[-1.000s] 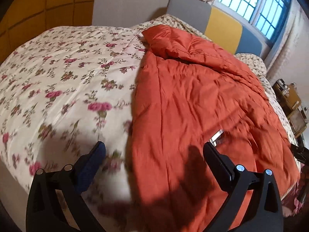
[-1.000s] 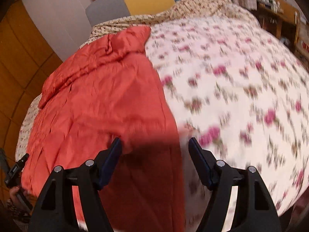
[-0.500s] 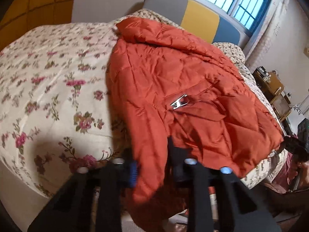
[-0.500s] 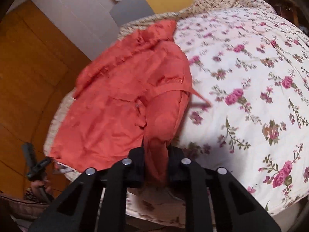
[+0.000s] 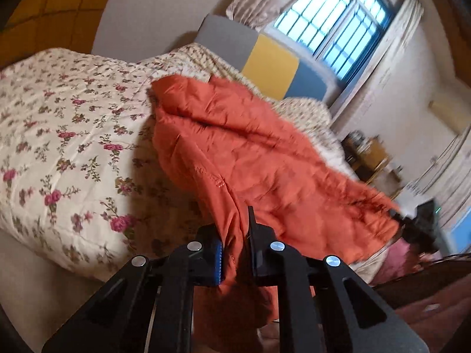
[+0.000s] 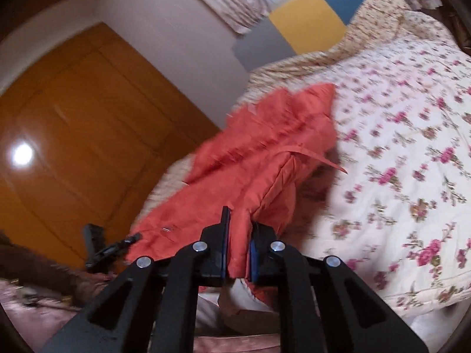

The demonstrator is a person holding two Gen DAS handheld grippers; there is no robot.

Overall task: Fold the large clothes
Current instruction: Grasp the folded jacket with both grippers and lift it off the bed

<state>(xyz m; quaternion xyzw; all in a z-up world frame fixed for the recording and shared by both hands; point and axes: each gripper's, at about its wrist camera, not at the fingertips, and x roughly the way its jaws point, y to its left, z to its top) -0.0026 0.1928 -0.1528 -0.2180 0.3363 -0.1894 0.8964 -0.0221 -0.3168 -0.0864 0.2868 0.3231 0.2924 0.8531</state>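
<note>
Bed: floral quilt (image 5: 59,135) fills the background, headboard (image 5: 273,64) at the far end.
Left gripper (image 5: 234,253): your jaws are clamped on the coat (image 5: 241,153) hem, cloth bunched between the pads.
Right gripper (image 6: 238,250): same, closed on the hem of the coat (image 6: 265,158); each arm has its own corner.
Coat position: near end lifted off the bed edge in your grip, far end resting on the quilt near the pillows.
Long axis: runs straight away from your fingers toward the headboard, collar end farthest.
Next move, my guess: carry the hem forward along that axis onto the collar end.
Blur: both views smeared, seams unclear.
</note>
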